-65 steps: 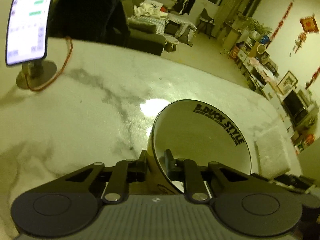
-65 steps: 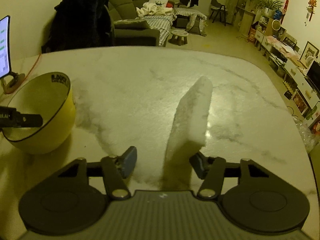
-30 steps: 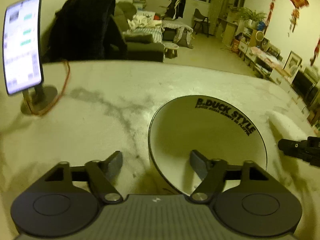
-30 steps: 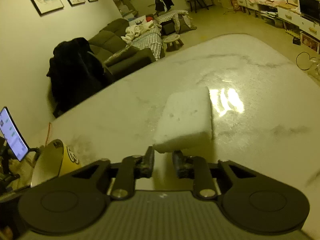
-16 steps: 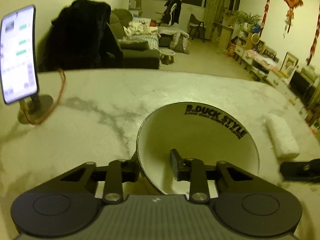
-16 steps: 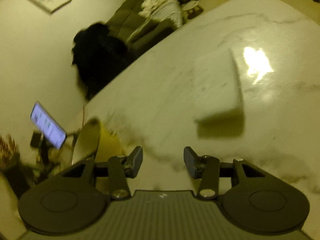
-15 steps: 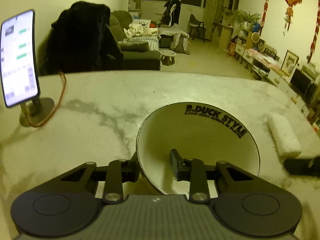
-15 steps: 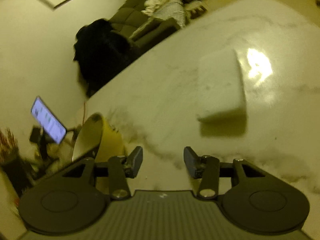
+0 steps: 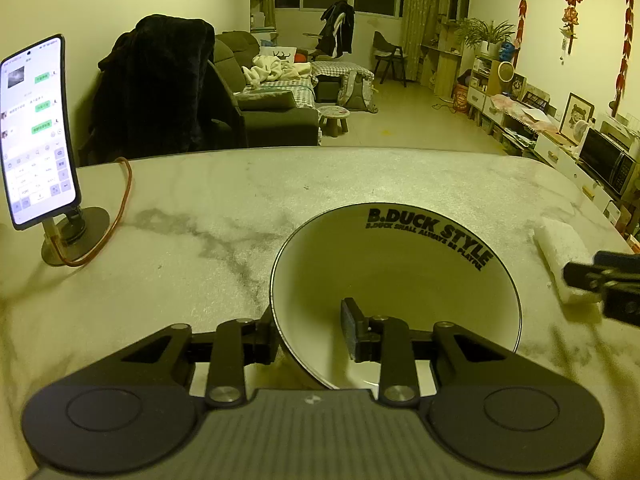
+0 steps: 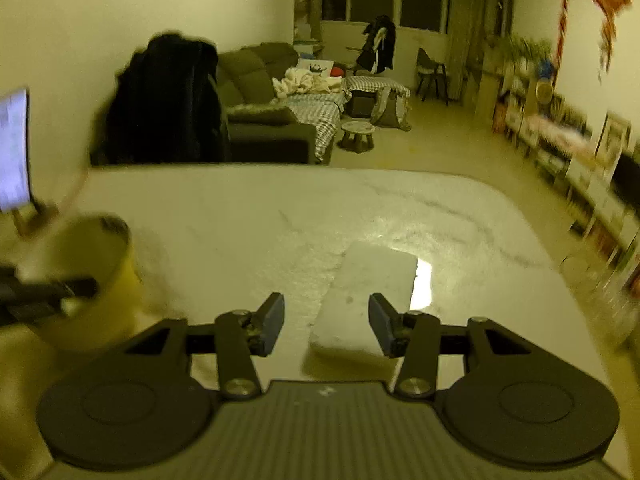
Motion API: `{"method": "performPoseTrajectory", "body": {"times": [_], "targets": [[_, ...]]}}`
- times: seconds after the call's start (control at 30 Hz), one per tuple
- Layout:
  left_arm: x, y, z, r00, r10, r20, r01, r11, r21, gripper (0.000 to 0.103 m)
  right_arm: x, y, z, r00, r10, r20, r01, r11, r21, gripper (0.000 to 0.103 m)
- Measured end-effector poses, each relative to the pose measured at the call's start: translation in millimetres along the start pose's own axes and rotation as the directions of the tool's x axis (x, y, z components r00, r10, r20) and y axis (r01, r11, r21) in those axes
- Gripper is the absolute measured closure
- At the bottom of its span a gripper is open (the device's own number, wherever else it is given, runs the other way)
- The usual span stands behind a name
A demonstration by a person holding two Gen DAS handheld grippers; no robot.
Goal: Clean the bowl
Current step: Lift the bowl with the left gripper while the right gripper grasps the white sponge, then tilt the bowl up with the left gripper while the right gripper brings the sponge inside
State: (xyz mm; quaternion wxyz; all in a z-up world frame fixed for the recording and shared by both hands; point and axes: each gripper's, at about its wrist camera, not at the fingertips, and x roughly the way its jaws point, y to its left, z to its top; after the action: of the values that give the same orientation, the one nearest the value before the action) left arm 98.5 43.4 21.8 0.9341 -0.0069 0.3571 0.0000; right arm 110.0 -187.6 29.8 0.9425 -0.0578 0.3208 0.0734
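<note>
Judging by the layout, barely started: bowl gripped and steadied, wiping not yet begun, sponge still to be picked up and worked round the inside

Propped on a round stand near the left edge of the tabletop [image 9: 360,176], a lit phone [image 9: 36,132] trailing an orange cable [image 9: 120,204]

Toward the near edge, left of middle: bowl [image 9: 396,276], round and glossy, pale inside, yellow outside, black lettering under the dark-lined rim, no dirt to be made out. Clenched on its near wall by the left gripper [image 9: 308,332], one pad inside, one outside

Further right, lying flat near the right edge: sponge [image 10: 368,292], a white rectangular block, rough and porous-looking. Flanked loosely by the right gripper [image 10: 326,324], jaws apart, nothing grasped; touching at the right pad or not, cannot tell

Underneath: white marble-look slab, grey-veined, polished enough to throw back a lamp glare beside the sponge
</note>
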Motion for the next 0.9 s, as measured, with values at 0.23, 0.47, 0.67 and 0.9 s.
{"method": "performPoseTrajectory", "body": {"times": [0.23,0.47,0.67,0.9], "targets": [[1,0,-1,1.0,-0.005,0.006,0.005,1.0,0.006,0.07,17,-5,-9,1.0,0.003,-0.011,-0.003,1.0,-0.028,0.053],[1,2,-1,1.0,-0.009,0.003,0.009,1.0,0.006,0.07,17,-17,-12,1.0,-0.004,0.019,0.004,1.0,0.003,0.051],[6,9,1,1.0,-0.012,0.001,0.012,1.0,0.004,0.07,22,-9,-16,0.999,-0.021,0.024,0.023,0.997,-0.078,0.049],[5,12,2,1.0,-0.015,0.009,0.015,1.0,-0.017,0.079,27,-1,-22,0.992,-0.112,0.063,0.12,0.984,-0.13,0.072]]}}
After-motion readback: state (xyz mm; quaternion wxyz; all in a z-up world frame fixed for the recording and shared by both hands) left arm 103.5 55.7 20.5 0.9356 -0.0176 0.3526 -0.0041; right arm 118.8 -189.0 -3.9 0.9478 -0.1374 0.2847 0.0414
